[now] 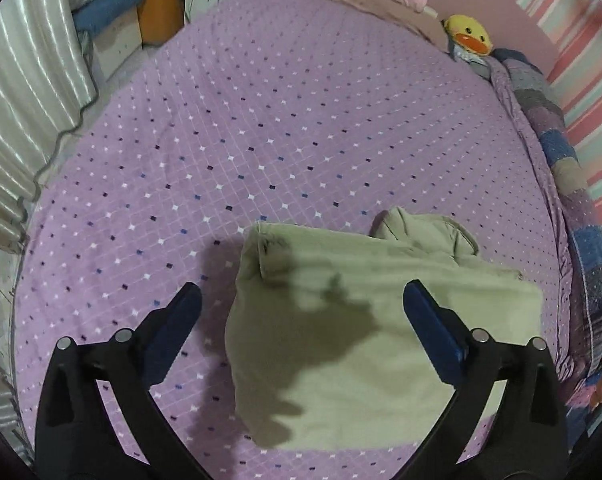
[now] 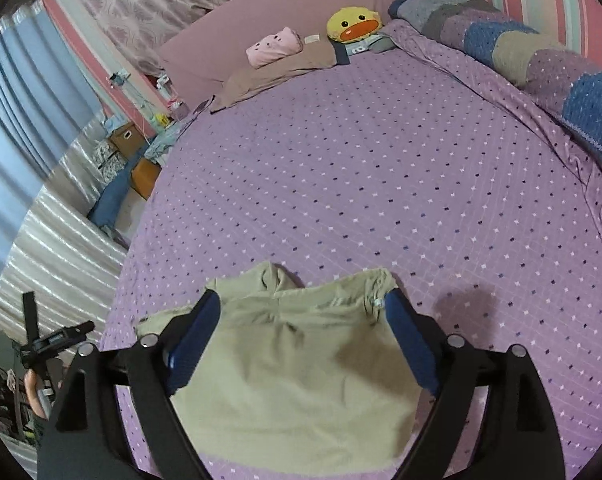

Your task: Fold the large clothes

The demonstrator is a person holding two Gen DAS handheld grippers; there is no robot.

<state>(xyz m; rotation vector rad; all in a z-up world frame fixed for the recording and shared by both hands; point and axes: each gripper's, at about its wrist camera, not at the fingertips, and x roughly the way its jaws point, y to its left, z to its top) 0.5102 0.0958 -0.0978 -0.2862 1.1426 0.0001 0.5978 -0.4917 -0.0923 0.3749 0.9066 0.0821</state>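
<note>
A pale green garment (image 1: pixel 361 320) lies folded into a compact rectangle on the purple dotted bedspread (image 1: pixel 261 140), near the bed's front edge. My left gripper (image 1: pixel 301 300) hangs above it, open wide, with nothing between its blue pads. In the right wrist view the same garment (image 2: pixel 293 380) lies below my right gripper (image 2: pixel 301 308), whose jaws also stand open and clear of the cloth. A bunched part, like a hood or collar, pokes out at the garment's far side (image 2: pixel 273 276).
At the headboard lie a brown pillow (image 2: pixel 285 64), a pink rolled cloth (image 2: pixel 275 46) and a yellow duck plush (image 2: pixel 355 24). A patchwork quilt (image 2: pixel 541 48) is rolled along the bed's right side. Boxes (image 1: pixel 157 16) and curtains (image 1: pixel 25 92) stand on the left.
</note>
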